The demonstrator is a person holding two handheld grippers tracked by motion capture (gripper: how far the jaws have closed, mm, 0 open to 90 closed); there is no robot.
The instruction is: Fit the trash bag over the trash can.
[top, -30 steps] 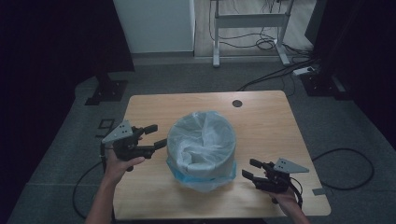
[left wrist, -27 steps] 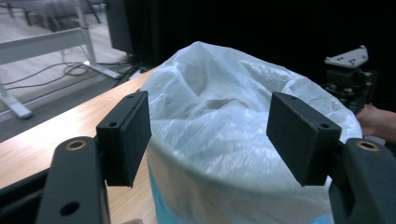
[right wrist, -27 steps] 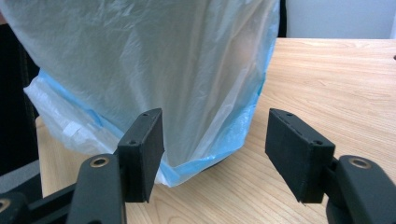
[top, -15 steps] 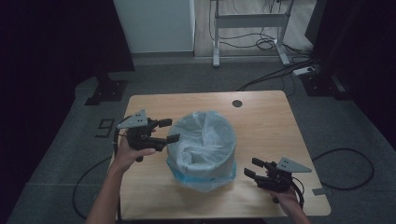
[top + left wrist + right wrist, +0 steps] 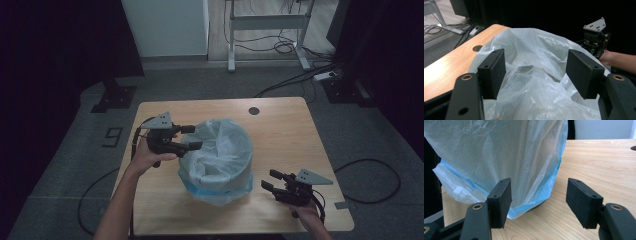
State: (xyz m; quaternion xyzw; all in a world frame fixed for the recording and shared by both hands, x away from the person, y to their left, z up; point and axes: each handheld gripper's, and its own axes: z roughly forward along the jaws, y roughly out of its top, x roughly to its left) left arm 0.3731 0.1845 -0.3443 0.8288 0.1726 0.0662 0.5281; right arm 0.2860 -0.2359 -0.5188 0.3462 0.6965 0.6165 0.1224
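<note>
My right claw (image 5: pixel 272 180) sits nearest me, low over the bench (image 5: pixel 285 130) at its near right corner. Its jaws stand apart with nothing between them. In the right gripper view they aim at the foot of the bin (image 5: pixel 217 162), where the liner's blue hem (image 5: pixel 544 192) drapes close to the bench.

The bin stands mid-bench, wrapped in a loose translucent liner (image 5: pixel 220 150) that bunches over the rim and sags inside.

My left claw (image 5: pixel 187 137) is farther out, at the bin's left rim. Its jaws are also apart, gripping nothing. In the left gripper view they straddle a raised fold of liner (image 5: pixel 534 75) without pressing it.

Hazards from here, as I judge them:
- Closing the left claw on too thin a fold may let the film slip out, or stretch and tear it.
- Pulling the liner upward while the right claw is clear of the bin may lift or tip the bin, since nothing pins it.
- Driving the right claw forward at this height may snag the hem and drag the bin across the bench.
- The liner hides the rim; a blind grasp may strike it.
</note>
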